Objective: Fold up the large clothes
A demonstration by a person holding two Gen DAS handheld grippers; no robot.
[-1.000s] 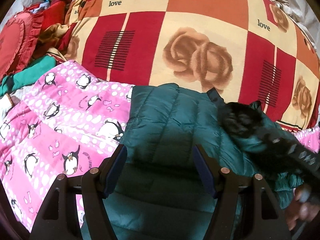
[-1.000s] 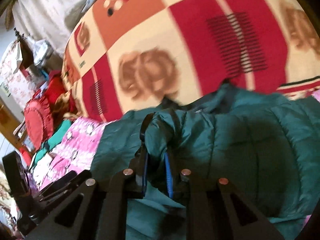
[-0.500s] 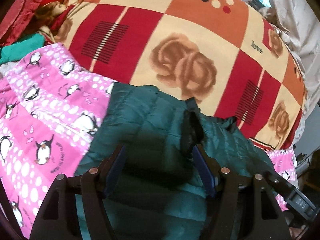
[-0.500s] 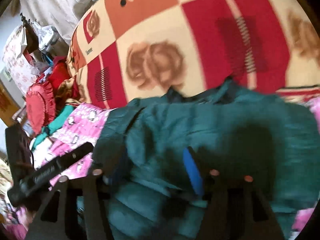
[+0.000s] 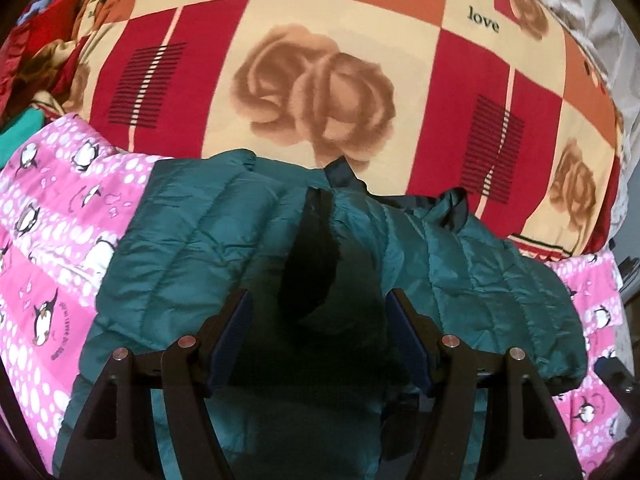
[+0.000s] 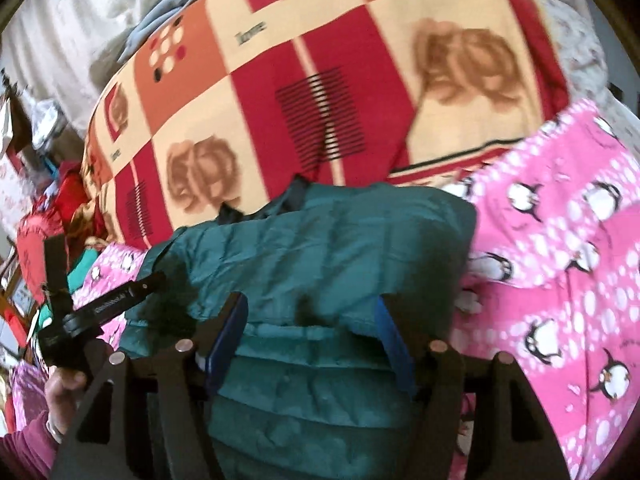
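Note:
A teal quilted puffer jacket [image 5: 208, 240] lies on the pink penguin blanket, with a sleeve folded across its body and a dark cuff [image 5: 310, 256] on top. My left gripper [image 5: 318, 308] is open and empty, hovering just above the jacket's middle. In the right wrist view the jacket [image 6: 320, 248] fills the centre. My right gripper [image 6: 310, 312] is open and empty over the jacket's near part. The left gripper's handle [image 6: 108, 304] and the hand holding it show at the left of that view.
A pink penguin blanket [image 5: 52, 216] [image 6: 560, 280] covers the bed under the jacket. A thick red, orange and cream rose-print quilt [image 5: 320, 80] [image 6: 320, 100] is piled just behind it. Red cushions and clothes [image 5: 36, 52] lie at the far left.
My right gripper let go of the teal sleeve it was pinching and opened, then drew back to the right. The sleeve now lies folded on the jacket. My left gripper stayed open.

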